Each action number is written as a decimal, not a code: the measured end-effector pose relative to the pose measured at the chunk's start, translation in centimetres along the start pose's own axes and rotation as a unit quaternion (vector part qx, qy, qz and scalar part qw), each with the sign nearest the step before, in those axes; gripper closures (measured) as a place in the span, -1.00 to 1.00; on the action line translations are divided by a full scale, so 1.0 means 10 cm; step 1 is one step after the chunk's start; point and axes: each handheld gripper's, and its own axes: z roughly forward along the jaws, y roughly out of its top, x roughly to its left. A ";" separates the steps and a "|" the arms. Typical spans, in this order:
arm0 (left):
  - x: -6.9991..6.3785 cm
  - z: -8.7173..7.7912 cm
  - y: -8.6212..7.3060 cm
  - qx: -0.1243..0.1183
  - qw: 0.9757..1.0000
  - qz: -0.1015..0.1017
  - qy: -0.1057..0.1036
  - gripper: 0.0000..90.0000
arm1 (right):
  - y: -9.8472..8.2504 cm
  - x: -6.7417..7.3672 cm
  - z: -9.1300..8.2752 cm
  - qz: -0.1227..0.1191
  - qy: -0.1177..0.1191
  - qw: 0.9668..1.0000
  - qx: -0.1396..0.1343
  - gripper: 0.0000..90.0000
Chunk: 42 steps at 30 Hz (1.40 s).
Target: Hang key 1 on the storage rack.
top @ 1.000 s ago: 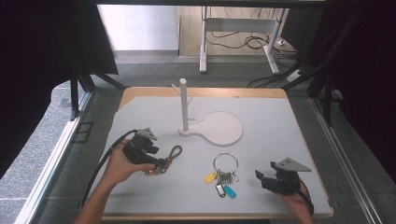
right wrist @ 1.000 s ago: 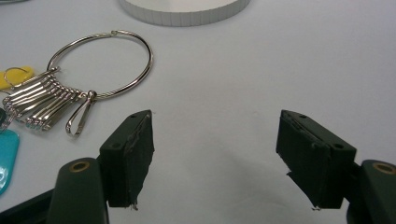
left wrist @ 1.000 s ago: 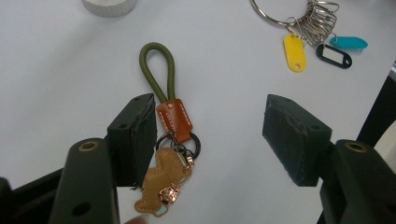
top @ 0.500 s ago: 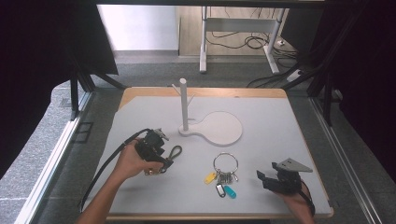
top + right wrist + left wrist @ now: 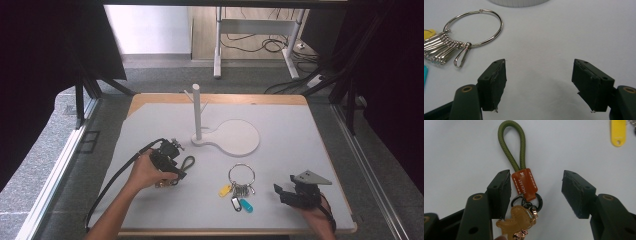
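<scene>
Left gripper [image 5: 536,192] astride keychain [image 5: 524,182] — open

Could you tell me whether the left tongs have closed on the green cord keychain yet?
Not yet: the left tongs have been closing around the green cord keychain with the orange leather tab, but a gap remains on one side.

You have two key bunches: one green-cord keychain [image 5: 524,180] and one metal key ring [image 5: 242,176] with three coloured tags, plus one white stand [image 5: 235,139].
</scene>
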 end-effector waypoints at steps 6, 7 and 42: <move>0.04 0.13 0.02 0.021 1.000 -0.009 0.006 -0.04 | 0.00 0.00 0.01 -0.003 -0.001 1.000 0.002 -0.38; 0.04 0.15 0.02 0.023 1.000 -0.008 0.007 -0.04 | 0.00 0.00 0.01 -0.002 -0.001 1.000 0.003 -0.38; 0.04 0.27 0.02 0.044 0.998 0.016 0.031 0.47 | -0.01 -0.03 0.01 0.004 -0.011 1.000 0.005 -0.37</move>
